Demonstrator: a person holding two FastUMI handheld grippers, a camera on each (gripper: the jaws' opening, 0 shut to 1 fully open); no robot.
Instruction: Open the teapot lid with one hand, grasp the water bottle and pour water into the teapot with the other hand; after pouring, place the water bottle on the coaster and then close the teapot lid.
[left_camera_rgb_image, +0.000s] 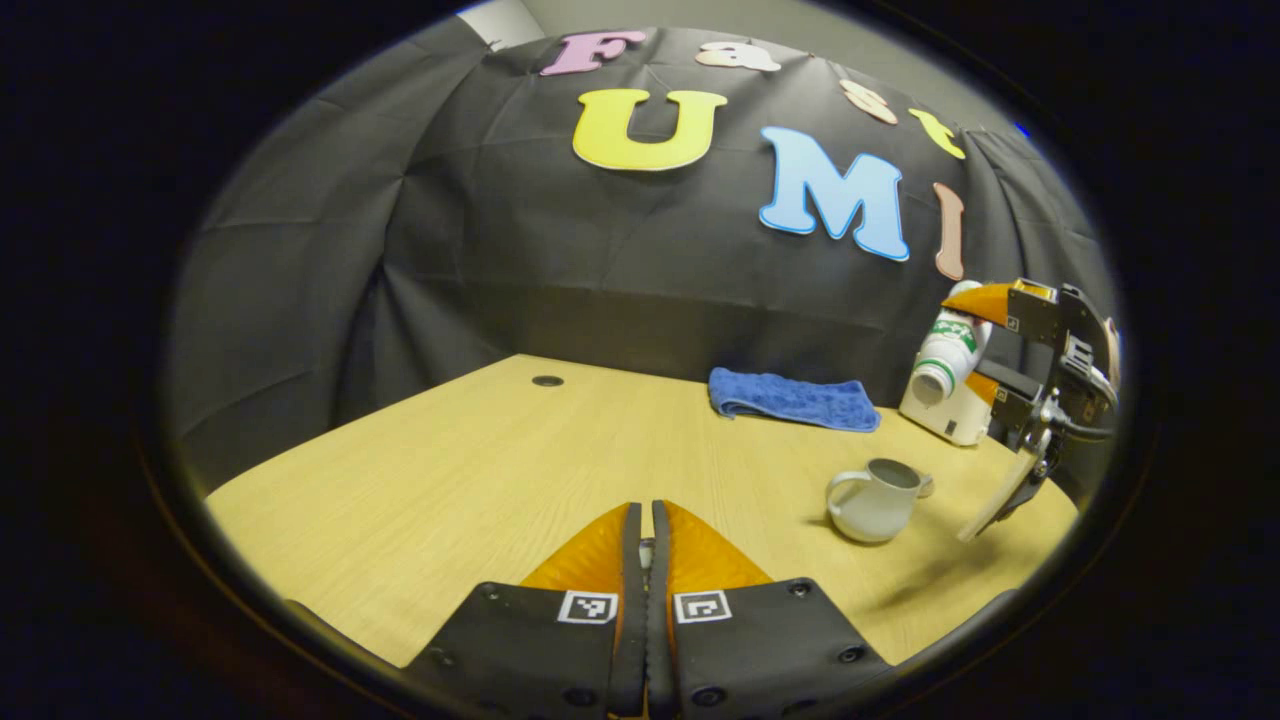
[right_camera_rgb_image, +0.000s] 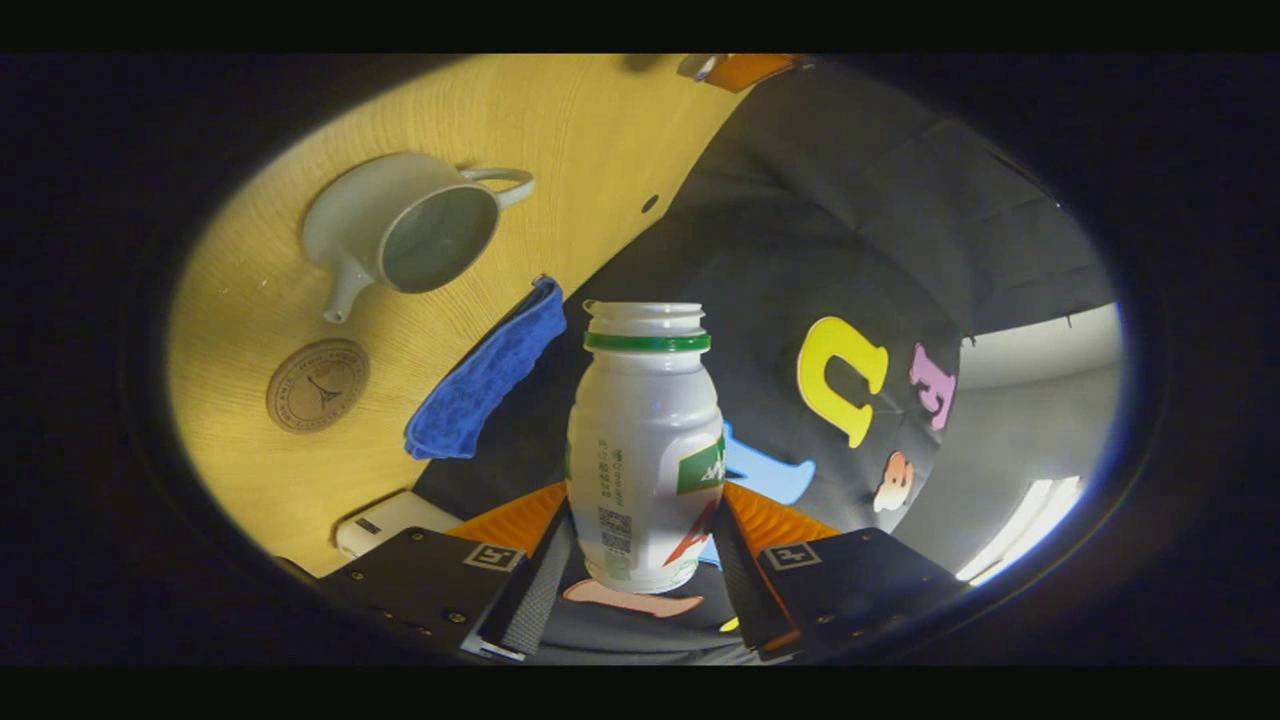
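The pale teapot (left_camera_rgb_image: 872, 500) stands lidless on the wooden table (left_camera_rgb_image: 480, 450), its inside visible from above in the right gripper view (right_camera_rgb_image: 410, 235). My right gripper (right_camera_rgb_image: 645, 520) is shut on the white water bottle (right_camera_rgb_image: 645, 430), which has a green neck ring and no cap. In the left gripper view the bottle (left_camera_rgb_image: 950, 350) is tilted, mouth down-left, above and behind the teapot, held by the right gripper (left_camera_rgb_image: 968, 345). No stream of water shows. My left gripper (left_camera_rgb_image: 646, 530) hovers low over the table left of the teapot, shut with a small pale piece, apparently the teapot lid, between its fingers.
A round brown coaster (right_camera_rgb_image: 317, 385) lies beside the teapot's spout. A folded blue cloth (left_camera_rgb_image: 795, 400) rests at the table's back edge. A white box (left_camera_rgb_image: 945, 415) sits near the back right corner. A small dark hole (left_camera_rgb_image: 547, 381) marks the tabletop.
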